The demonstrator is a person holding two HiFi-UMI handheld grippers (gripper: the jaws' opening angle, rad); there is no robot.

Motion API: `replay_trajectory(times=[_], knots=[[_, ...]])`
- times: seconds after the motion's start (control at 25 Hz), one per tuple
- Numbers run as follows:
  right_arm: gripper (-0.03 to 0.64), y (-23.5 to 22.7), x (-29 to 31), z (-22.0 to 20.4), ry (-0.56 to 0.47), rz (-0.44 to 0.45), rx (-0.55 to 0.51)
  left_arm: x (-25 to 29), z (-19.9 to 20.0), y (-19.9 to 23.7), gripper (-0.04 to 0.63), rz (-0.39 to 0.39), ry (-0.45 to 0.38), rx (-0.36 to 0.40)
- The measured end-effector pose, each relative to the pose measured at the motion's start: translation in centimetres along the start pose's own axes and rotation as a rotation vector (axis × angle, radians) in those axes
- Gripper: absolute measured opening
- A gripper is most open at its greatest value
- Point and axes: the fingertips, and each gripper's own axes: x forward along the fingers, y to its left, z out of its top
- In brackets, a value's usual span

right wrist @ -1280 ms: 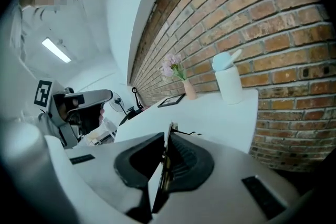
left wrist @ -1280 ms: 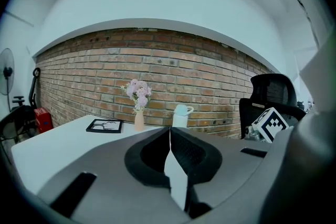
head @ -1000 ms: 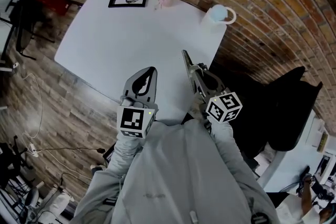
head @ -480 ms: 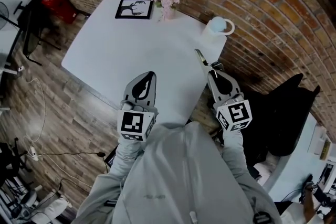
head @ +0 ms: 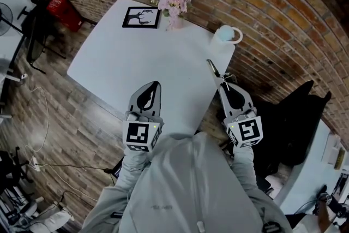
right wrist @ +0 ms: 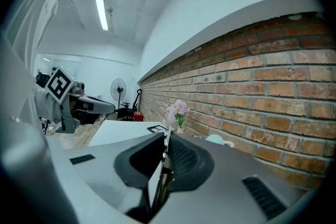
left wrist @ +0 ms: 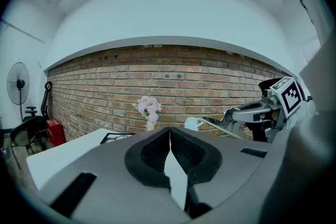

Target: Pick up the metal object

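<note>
A thin, flat metal object (head: 214, 69) sticks forward out of my right gripper (head: 224, 80), which is shut on it and held in the air over the right edge of the white table (head: 136, 63). In the right gripper view the strip (right wrist: 157, 173) sits clamped between the dark pads. The left gripper view shows it (left wrist: 231, 131) jutting from the right gripper (left wrist: 227, 115). My left gripper (head: 156, 85) hovers over the table's near edge, its jaws (left wrist: 170, 130) shut with nothing in them.
On the table's far side stand a framed picture (head: 141, 17), a vase of pink flowers (head: 174, 4) and a white mug (head: 227, 35). A brick wall runs behind. A red seat (head: 61, 9) is at far left and dark cloth (head: 297, 117) at right.
My right gripper has carried the metal object rightward, from over the table to its right edge. The left gripper has barely moved.
</note>
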Motion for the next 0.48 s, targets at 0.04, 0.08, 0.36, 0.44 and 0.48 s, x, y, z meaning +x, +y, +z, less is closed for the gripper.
replay_trajectory(times=[0.04,0.08,0.36,0.44,0.48], knots=[[0.037,0.02,-0.14,0.00,-0.007,0.000,0.013,-0.11,-0.07,0.02,0.028,0.002,0.002,-0.002],[0.037,0.05,-0.28,0.01,-0.013,0.001,0.023,-0.21,-0.14,-0.02,0.028,0.002,0.003,-0.004],[0.037,0.10,-0.83,-0.14,-0.026,0.001,0.046,-0.30,-0.62,-0.41,0.028,0.000,0.015,-0.010],[0.037,0.10,-0.88,-0.22,-0.028,0.006,0.050,-0.26,-0.64,-0.48,0.028,0.002,0.017,-0.010],[0.037,0.09,-0.89,-0.27,-0.028,0.008,0.052,-0.21,-0.65,-0.50,0.028,0.003,0.019,-0.010]])
